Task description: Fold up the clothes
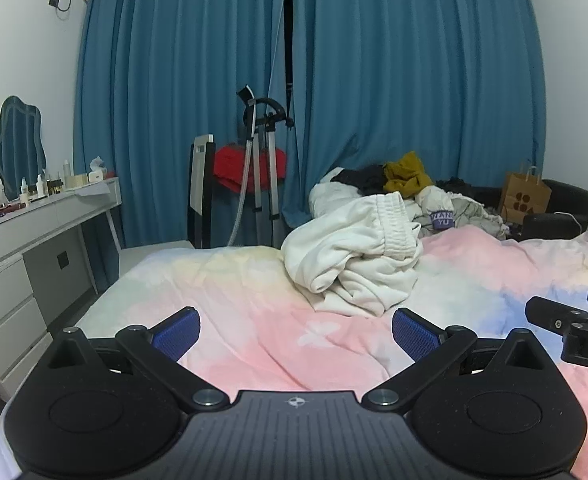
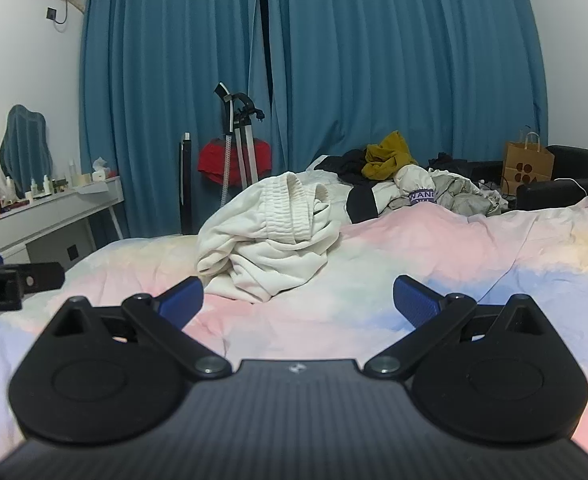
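A crumpled cream-white garment (image 1: 354, 252) with a ribbed elastic waistband lies bunched on the pastel pink-and-blue bedspread (image 1: 253, 320); it also shows in the right wrist view (image 2: 269, 236). My left gripper (image 1: 296, 330) is open and empty, low over the bed, short of the garment. My right gripper (image 2: 298, 300) is open and empty, also short of the garment. Each gripper's tip shows at the edge of the other's view: the right one (image 1: 574, 320) and the left one (image 2: 13, 280).
A pile of other clothes (image 1: 406, 184), mustard, black and grey-white, lies at the bed's far side. A white dresser (image 1: 33, 232) with bottles stands left. A tripod (image 1: 261, 160), a red item, blue curtains and a paper bag (image 1: 524, 196) stand behind.
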